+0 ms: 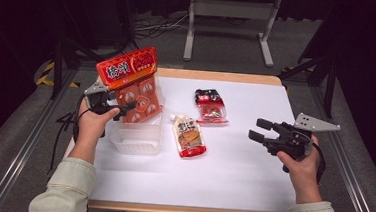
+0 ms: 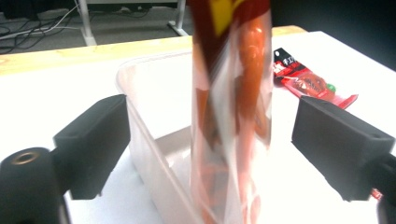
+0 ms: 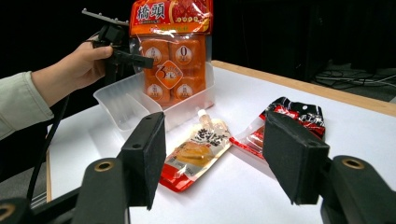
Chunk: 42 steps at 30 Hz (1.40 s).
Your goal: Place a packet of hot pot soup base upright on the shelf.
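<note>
From above, the left tool sat at the far end of a clear plastic bin on the white bench, alongside a tall orange snack bag that stood upright in the bin. Whether the tool had it pinched I could not tell from there. The right tool hovered over bare bench to the right, wide open and holding nothing. Between the two lay a spouted sauce pouch just beside the bin and a smaller red packet further back.

Looking along the left tool, the bag stood between the two spread jaws with clear gaps either side, so nothing was gripped. That worried me: the bag was top-heavy and slightly blurred, and I judged it might topple over the bin's low wall, or be knocked if the tool drew back crooked.

Looking along the right tool, jaws were spread and empty, with the sauce pouch and red packet lying flat beyond them. This view alone showed the bag's printed face and how it leaned against the bin's far end, with the other tool beside it.
</note>
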Available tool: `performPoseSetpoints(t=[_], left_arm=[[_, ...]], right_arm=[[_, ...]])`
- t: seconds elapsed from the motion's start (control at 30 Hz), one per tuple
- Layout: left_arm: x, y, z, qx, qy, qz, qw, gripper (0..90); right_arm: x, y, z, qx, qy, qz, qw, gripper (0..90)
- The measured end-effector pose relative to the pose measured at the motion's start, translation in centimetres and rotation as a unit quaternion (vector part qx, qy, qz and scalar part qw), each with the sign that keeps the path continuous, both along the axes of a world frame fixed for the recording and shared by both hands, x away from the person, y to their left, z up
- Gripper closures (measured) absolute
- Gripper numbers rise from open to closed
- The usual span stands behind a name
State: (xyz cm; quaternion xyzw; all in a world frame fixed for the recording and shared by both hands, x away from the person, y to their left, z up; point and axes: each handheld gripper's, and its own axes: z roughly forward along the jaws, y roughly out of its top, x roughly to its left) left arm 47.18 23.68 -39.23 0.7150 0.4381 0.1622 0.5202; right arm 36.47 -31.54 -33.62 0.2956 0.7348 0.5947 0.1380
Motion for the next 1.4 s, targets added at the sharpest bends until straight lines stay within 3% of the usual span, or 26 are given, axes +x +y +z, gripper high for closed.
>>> performPoseSetpoints(t=[0.2, 0.27, 0.4, 0.57, 0.73, 0.8, 0.87, 1.1, 1.27, 1.4], left_arm=[[-1.9, 0.3, 1.0, 0.009, -0.02, 0.009, 0.9997, 6.5], [-2.8, 0.2, 1.7, 0.027, -0.025, 0.003, 0.9993, 7.4], [-4.4, 0.3, 2.4, 0.062, -0.035, 0.016, 0.9973, 7.2], [-7.0, 0.4, 2.5, 0.047, -0.038, 0.007, 0.9981, 6.2], [-9.2, 0.1, 2.5, 0.062, -0.05, -0.013, 0.9967, 6.2], [-9.9, 0.1, 2.4, 0.046, -0.053, -0.023, 0.9973, 6.3], [-10.3, 0.1, 2.2, 0.034, -0.047, -0.034, 0.9977, 6.4], [-10.7, 0.3, 2.1, 0.045, -0.041, -0.045, 0.9972, 6.7], [-11.4, 0.6, 2.5, 0.03, -0.046, -0.055, 0.997, 8.6], [-11.7, 0.6, 2.6, 0.029, -0.05, -0.055, 0.9968, 8.8]], right_arm=[[-0.1, -0.2, 0.0, 0.0, 0.0, -0.007, 1.0, 40.4], [-0.1, -0.2, 0.0, 0.001, 0.0, -0.011, 0.9999, 40.4], [-0.1, -0.3, -0.1, 0.002, 0.0, -0.018, 0.9998, 40.4], [-0.1, -0.5, -0.3, 0.0, 0.004, -0.024, 0.9997, 40.3], [0.0, -0.6, -0.6, -0.006, 0.007, -0.032, 0.9995, 40.3], [0.0, -0.6, -0.6, -0.007, 0.007, -0.033, 0.9994, 40.2], [0.0, -0.6, -0.6, -0.007, 0.005, -0.035, 0.9994, 40.2], [0.1, -0.6, -0.7, -0.009, 0.005, -0.038, 0.9992, 39.9], [1.5, -0.8, -1.0, -0.022, 0.031, -0.082, 0.9959, 38.5], [2.4, -0.9, -0.8, -0.026, 0.038, -0.089, 0.9949, 38.3]])
